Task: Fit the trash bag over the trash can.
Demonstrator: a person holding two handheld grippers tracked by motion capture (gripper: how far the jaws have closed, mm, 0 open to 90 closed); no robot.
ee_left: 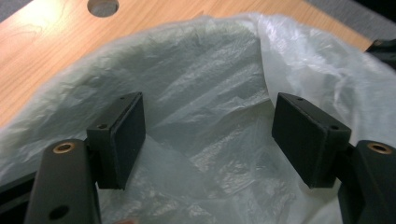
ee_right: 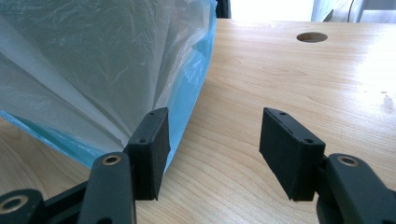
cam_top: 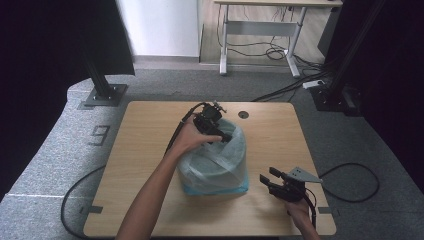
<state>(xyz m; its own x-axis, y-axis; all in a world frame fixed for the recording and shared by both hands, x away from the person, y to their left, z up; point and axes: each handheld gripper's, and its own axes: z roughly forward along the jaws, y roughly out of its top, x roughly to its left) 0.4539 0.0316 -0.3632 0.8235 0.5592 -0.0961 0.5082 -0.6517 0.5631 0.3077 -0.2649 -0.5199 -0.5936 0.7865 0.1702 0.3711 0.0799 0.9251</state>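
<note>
From the high view we see the left gripper (cam_top: pixel 216 131) at the far rim of a plastic-lined bin (cam_top: pixel 214 162) that stands mid-table (cam_top: pixel 150 130), while the right gripper (cam_top: pixel 274 181) waits on the near right, apart from the bin. We judge the step in hand to be dressing or opening the liner — the left is coming to the bag's edge, with no grip made yet.

In the left gripper view our jaws stand apart over the bag (ee_left: pixel 205 84), nothing pinched between the pads. The film is thin, milky-translucent and crumpled, its folds catching light; a round hole (ee_left: pixel 102 6) sits in the pale wood beyond. The next move, we think, calls for lowering onto a single fold of the rim and closing gently — film this slack slips or bunches easily.

In the right gripper view our jaws are likewise apart, empty, just beside the bag's lower flank (ee_right: pixel 107 79), where a blue-tinted hem meets the smooth, grained tabletop.
</note>
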